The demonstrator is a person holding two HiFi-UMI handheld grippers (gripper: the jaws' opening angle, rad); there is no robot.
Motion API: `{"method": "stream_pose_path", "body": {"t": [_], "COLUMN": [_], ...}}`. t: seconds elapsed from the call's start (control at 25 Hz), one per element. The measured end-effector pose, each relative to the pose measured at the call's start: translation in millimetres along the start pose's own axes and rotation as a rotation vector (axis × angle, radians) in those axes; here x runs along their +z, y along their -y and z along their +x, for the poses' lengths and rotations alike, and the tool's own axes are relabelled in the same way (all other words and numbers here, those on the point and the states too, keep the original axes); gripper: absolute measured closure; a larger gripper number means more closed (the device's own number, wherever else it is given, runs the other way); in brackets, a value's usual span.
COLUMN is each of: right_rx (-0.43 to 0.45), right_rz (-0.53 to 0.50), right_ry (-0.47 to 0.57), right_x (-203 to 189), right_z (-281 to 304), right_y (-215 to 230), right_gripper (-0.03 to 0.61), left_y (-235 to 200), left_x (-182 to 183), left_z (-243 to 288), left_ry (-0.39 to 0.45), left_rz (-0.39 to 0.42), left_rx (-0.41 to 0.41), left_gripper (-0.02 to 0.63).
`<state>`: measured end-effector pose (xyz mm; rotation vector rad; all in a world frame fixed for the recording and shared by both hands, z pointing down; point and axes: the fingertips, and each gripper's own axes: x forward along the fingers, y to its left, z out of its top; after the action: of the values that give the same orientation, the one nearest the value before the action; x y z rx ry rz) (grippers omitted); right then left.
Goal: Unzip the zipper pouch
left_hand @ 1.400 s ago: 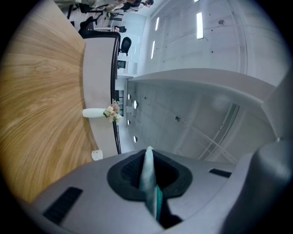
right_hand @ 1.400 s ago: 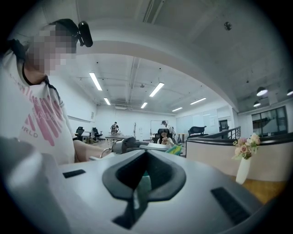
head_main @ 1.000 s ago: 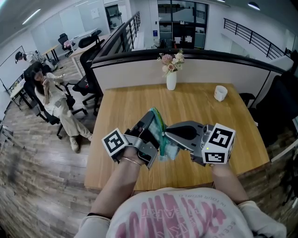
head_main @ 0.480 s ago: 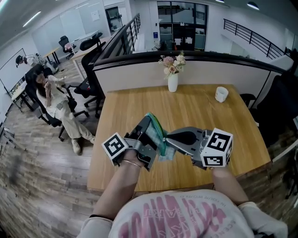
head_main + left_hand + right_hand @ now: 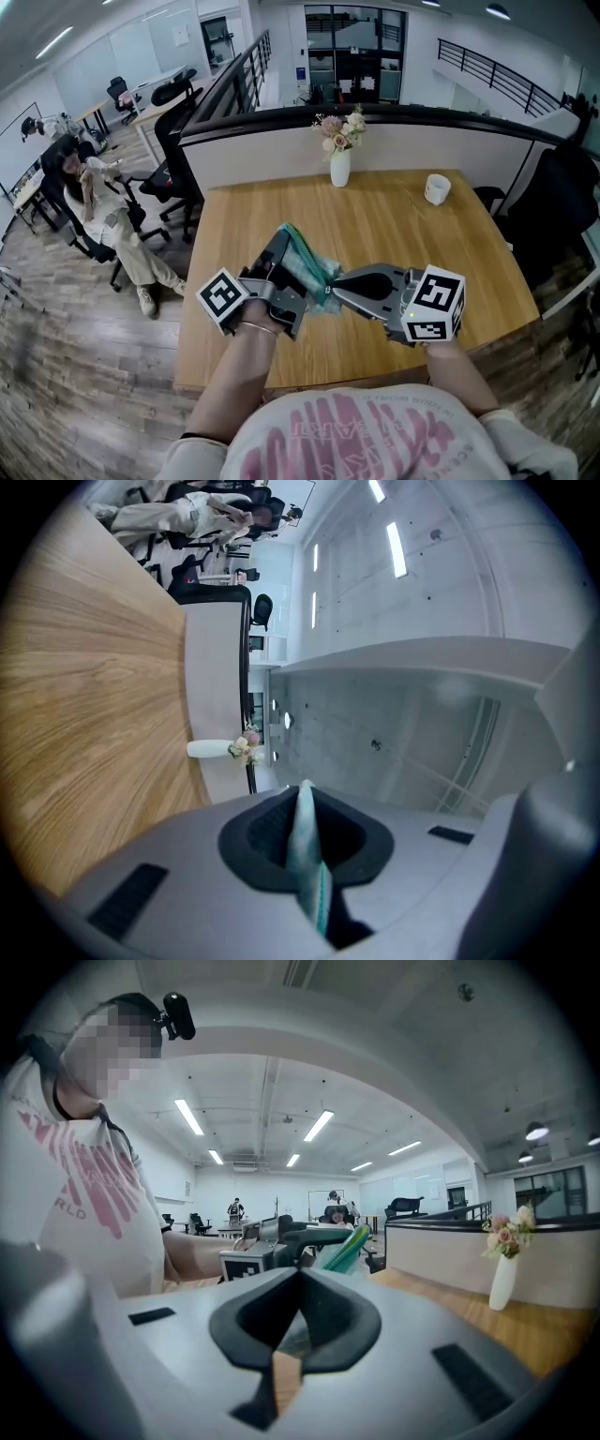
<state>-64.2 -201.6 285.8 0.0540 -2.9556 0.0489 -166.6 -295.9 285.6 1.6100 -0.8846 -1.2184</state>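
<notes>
A teal zipper pouch (image 5: 302, 255) is held up above the wooden table (image 5: 412, 244), near its front edge. My left gripper (image 5: 284, 255) is shut on the pouch's edge. In the left gripper view the fabric (image 5: 307, 855) sits pinched upright between the jaws of the left gripper (image 5: 305, 803). My right gripper (image 5: 334, 287) comes in from the right, its tips against the pouch's lower end. In the right gripper view the right gripper (image 5: 300, 1274) has its jaws closed together on the small zipper pull, with the pouch (image 5: 345, 1249) rising just behind them.
A white vase with flowers (image 5: 339, 167) stands at the table's far edge and a white cup (image 5: 436, 188) at the far right. A low partition (image 5: 272, 150) runs behind the table. Office chairs and a seated person (image 5: 89, 187) are off to the left.
Both grippers and the pouch have drifted slightly left and lower in the head view. Both grips look unchanged.
</notes>
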Motion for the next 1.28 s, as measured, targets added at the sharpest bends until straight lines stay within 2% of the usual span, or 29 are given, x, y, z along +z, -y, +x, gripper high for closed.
{"method": "stream_pose_path", "body": {"t": [0.2,0.6,0.84,0.96,1.04,1.28], "right_rx": [-0.011,-0.031,-0.064,-0.101,-0.131,-0.277], "right_rz": [0.003,0.035,0.066,0.096,0.12,0.207], "right_ry": [-0.024,-0.035,-0.054,-0.02,0.004,-0.031], "right_x": [-5.5,-13.0,-33.3,-41.7,-47.3,-73.1], "right_z": [3.8,21.8,39.6,43.1,43.7,41.2], "right_y": [-7.7,-20.4,-29.1,-28.0,-26.0,-15.2], "right_gripper": [0.58,0.58,0.574,0.571,0.569,0.578], "left_y": [6.4,7.6,14.8,16.8,16.2,18.4], "left_x": [16.7,27.4,29.2,37.7,47.1,73.5], "left_z": [-2.6,-8.0,-19.4,-27.6,-33.9,-58.3], "left_ry": [0.034,-0.024,-0.069,-0.082,-0.088,-0.074], "left_rz": [-0.027,-0.01,0.115,0.166,0.204,0.277], "left_rx": [-0.046,-0.075,-0.093,-0.084,-0.077,-0.056], "left_gripper": [0.6,0.6,0.6,0.6,0.6,0.6]}}
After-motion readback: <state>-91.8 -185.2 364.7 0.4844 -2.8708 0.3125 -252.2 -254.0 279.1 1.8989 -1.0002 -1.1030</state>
